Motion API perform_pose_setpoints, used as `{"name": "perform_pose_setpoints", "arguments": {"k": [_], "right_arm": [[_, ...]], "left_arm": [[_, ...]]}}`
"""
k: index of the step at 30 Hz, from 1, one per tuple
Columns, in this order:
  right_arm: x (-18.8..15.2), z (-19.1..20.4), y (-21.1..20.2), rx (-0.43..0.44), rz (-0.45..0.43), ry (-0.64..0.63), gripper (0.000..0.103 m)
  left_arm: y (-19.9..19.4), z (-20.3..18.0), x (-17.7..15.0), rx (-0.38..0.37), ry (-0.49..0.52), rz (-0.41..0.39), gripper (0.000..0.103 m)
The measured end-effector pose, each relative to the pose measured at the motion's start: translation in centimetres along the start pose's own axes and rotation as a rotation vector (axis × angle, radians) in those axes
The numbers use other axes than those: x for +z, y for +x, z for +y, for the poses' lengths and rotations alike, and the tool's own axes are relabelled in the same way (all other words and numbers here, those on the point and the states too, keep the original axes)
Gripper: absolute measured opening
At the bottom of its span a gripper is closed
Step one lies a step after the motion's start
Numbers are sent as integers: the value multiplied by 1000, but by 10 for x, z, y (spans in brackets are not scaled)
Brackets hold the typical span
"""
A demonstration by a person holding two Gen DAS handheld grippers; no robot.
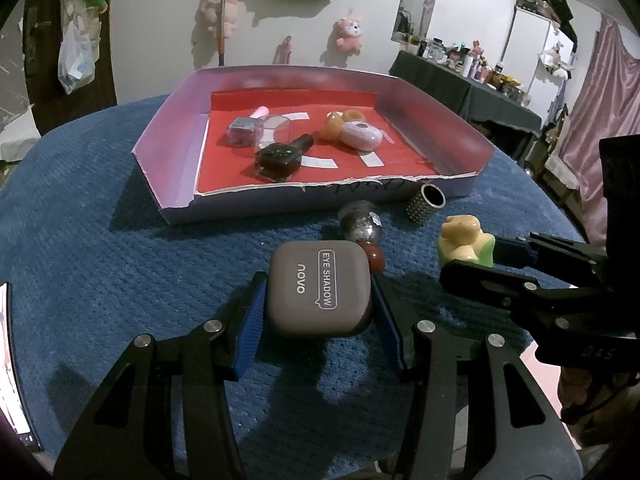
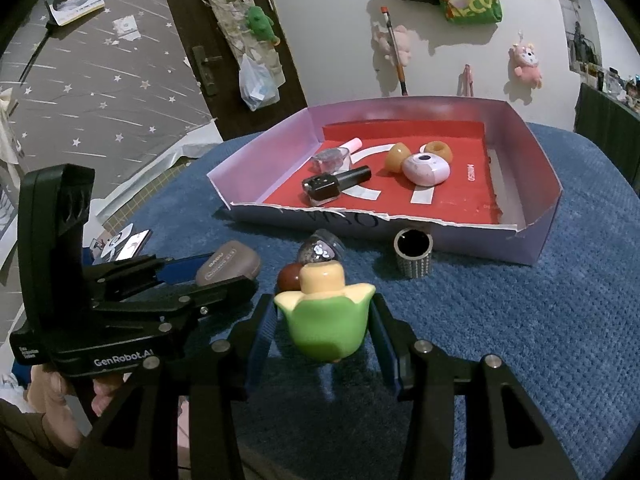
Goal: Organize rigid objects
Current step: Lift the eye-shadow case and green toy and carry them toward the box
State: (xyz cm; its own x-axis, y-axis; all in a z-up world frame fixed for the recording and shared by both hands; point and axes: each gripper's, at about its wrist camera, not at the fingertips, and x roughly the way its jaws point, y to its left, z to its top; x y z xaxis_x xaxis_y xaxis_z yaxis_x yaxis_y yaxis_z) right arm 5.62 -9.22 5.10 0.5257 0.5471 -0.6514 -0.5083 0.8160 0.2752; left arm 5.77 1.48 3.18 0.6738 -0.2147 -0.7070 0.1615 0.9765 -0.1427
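Both my claws are loaded, and the box lies straight ahead of each. My left gripper [image 1: 318,304] is clenched on the grey eye shadow case [image 1: 319,289] at lower centre of the left wrist view, blue pads against its two sides, its longer side running away from me toward the cardboard box [image 1: 168,148]. The lid reads "EYE SHADOW" and "novo". My right gripper [image 2: 324,332] grips the green and yellow corn-shaped toy [image 2: 326,326] at lower centre of the right wrist view, upright, its pale top toward the box. Whether either thing is off the blue cloth [image 1: 100,240] I cannot tell.

The box fills the upper middle of both views, its torn front wall nearest me; partly hidden letters run along that wall, and "MINISO" is printed on the red floor. Inside lie a dark nail polish bottle [image 1: 282,156] and a pale lilac compact [image 1: 360,135], with some smaller pieces. The left gripper's body reads "GenRobot.AI". On the cloth between claws and box sit a glitter jar [image 2: 322,249], a red stone [image 2: 290,275] and a studded ring [image 2: 413,253], so I judge each carry must clear these.
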Motion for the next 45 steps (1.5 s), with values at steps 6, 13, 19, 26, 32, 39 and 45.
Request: {"name": "perform_pose_setpoints", "arguments": {"k": [6, 13, 19, 26, 32, 39, 45], "right_arm": [[4, 1, -2, 2, -8, -10, 50], [16, 4, -3, 4, -19, -31, 50], [31, 2, -3, 16, -24, -33, 50], [45, -3, 0, 15, -30, -33, 50], [53, -8, 4, 14, -32, -29, 50], [62, -16, 7, 11, -36, -13, 50], [67, -26, 10, 2, -35, 6, 50]], "left_arm": [[-4, 0, 6, -5, 2, -19, 48], [-6, 3, 21, -5, 13, -43, 48], [-5, 3, 35, -4, 27, -58, 48], [3, 4, 48, 0, 42, -62, 48], [5, 5, 52, -3, 39, -61, 48], [14, 8, 63, -2, 30, -54, 48], [21, 9, 69, -9, 29, -46, 48]]}}
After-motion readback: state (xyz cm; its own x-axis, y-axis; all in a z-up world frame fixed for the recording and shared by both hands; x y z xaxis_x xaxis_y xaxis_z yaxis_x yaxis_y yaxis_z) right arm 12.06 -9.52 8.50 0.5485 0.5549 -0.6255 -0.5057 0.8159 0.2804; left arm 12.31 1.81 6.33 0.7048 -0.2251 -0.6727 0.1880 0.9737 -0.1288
